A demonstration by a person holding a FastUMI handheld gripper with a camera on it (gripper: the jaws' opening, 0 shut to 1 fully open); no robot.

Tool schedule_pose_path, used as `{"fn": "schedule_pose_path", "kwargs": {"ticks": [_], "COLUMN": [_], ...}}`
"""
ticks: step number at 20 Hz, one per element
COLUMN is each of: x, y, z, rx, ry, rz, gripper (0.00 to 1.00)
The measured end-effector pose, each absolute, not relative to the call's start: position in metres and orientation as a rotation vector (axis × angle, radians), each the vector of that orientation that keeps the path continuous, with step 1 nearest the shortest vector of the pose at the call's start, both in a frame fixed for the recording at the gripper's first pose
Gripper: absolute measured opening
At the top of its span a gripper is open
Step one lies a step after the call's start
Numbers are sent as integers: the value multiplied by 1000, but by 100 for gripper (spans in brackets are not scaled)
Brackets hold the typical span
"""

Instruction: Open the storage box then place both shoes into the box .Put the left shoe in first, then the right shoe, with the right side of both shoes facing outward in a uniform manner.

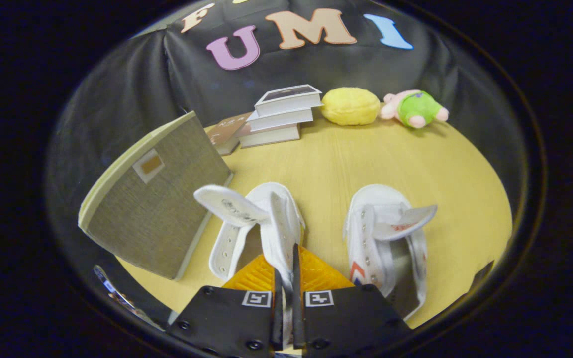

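My gripper (286, 258) is clenched on the left shoe (261, 223): both fingers are drawn nearly together with a thin white flap of the shoe's upper, on the right side of its opening, pinched between them. That shoe is white and unlaced, toe pointing away from me, its tongue (229, 204) flopped up and out toward the storage box. The gripper points forward and somewhat down over the worktop (336, 159), the fingers running up the middle of my view between the two shoes. The right shoe (386, 233) lies just to the right of the fingers, apart from the left shoe, also white and toe away, with red and blue marking on its side and its tongue folded out to the right. I cannot tell whether the left shoe is lifted or resting on the wood. The storage box (157, 204), grey woven fabric with a pale rim and a small label patch, stands tilted just left of the left shoe; I see a flat fabric face toward me and cannot tell from here whether it is open. Beyond the shoes, well apart from them and near the booth wall, sit a stack of books (279, 117), a yellow plush lump (350, 106) just beside it, and a pink plush toy (416, 109) in green clothing to its right.
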State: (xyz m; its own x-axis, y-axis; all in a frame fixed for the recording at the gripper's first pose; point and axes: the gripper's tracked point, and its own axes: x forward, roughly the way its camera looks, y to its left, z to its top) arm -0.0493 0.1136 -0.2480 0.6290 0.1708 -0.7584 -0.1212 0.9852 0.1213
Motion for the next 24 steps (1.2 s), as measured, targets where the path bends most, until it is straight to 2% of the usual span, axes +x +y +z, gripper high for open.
{"fn": "schedule_pose_path", "kwargs": {"ticks": [4, 12, 19, 24], "x": [-63, -57, -34, -28], "y": [140, 147, 161, 206], "z": [-251, -226, -138, -80], "rx": [256, 274, 328, 322], "ry": [949, 887, 728, 662], "rz": [236, 255, 288, 363], "gripper": [9, 7, 7, 7]}}
